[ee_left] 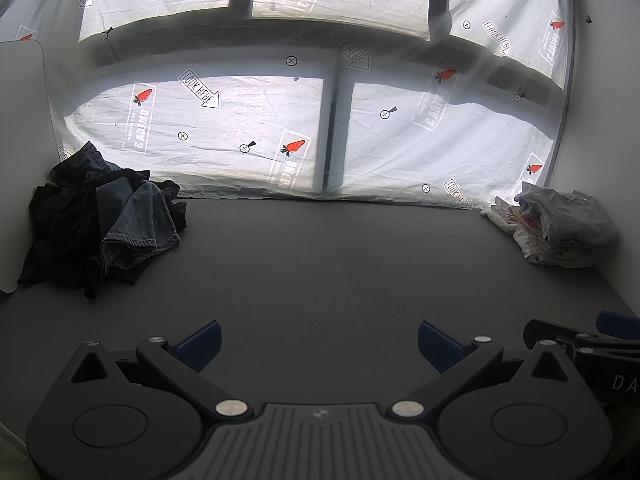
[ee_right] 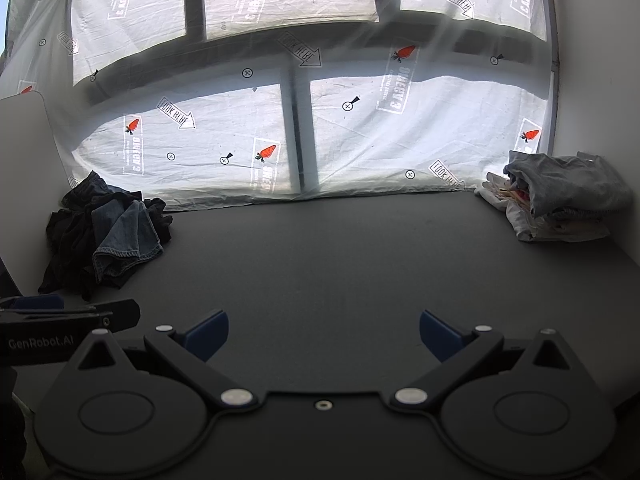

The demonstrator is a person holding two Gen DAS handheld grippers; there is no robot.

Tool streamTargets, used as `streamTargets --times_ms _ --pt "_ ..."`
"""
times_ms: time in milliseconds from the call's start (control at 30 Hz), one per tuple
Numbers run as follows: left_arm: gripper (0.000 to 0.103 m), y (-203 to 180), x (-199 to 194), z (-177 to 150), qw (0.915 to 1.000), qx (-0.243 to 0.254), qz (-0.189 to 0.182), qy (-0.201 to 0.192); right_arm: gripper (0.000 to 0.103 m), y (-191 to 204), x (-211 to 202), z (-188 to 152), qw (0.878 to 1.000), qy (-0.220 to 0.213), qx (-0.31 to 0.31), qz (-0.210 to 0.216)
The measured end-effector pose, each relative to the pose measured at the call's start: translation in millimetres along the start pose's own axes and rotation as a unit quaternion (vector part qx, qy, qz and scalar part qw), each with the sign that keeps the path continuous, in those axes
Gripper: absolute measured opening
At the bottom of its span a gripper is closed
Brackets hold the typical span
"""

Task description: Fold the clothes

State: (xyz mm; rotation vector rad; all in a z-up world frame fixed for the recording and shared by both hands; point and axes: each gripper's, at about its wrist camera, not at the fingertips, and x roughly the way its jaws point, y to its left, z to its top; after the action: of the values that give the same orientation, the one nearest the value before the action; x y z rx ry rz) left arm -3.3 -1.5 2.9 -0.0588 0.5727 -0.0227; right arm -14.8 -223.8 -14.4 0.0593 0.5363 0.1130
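Hand-held gripper, left [ee_left: 318, 342], seen from its own wrist camera: the two blue fingertips stand spread wide with nothing between them, low over the bare near part of the dark counter [ee_left: 340, 264]. A crumpled heap of dark clothes [ee_left: 104, 220], with a blue denim piece [ee_left: 136, 224] draped over its top, lies ahead and to the left, against the white side panel [ee_left: 20, 160] at the far-left corner. The denim's hemmed edge points toward the near side of the counter; the heap as a whole has no clear long axis. A lighter stack of grey and white clothes [ee_left: 556, 224] sits at the far-right corner, well apart from the heap. The right hand-held gripper [ee_left: 580, 340] shows at the right edge.

Right wrist view: the right hand-held gripper [ee_right: 324, 330] is likewise spread and empty, beside its partner and at about the same depth. From here the dark heap lies farther off to the left, past the left hand-held gripper, whose body is at the left edge. By this geometry the left hand appears the nearer to the unfolded heap, and the reach would run forward and leftward. No garment is yet laid out on the open middle of the counter.
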Motion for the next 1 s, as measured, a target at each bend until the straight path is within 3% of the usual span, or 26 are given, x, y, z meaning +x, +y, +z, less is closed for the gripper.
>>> streamTargets --times_ms 267,533,800,1000 --pt "0.103 3.8 -0.5 -2.6 0.9999 0.013 0.002 0.009 0.103 -1.6 -0.5 -5.2 1.000 -0.004 0.016 -0.021" --pt "0.103 1.9 18.8 -1.6 0.9996 -0.021 -0.004 0.016 0.103 -21.4 -4.1 -8.6 0.998 -0.023 0.030 -0.046" --pt "0.103 3.3 55.2 9.9 0.9981 -0.047 0.023 0.033 0.103 -46.1 55.3 3.8 0.999 0.016 0.032 -0.033" --pt "0.103 13.1 86.6 44.6 0.9935 -0.091 0.056 0.039 0.103 -51.7 110.4 39.2 0.999 0.031 0.020 0.002"
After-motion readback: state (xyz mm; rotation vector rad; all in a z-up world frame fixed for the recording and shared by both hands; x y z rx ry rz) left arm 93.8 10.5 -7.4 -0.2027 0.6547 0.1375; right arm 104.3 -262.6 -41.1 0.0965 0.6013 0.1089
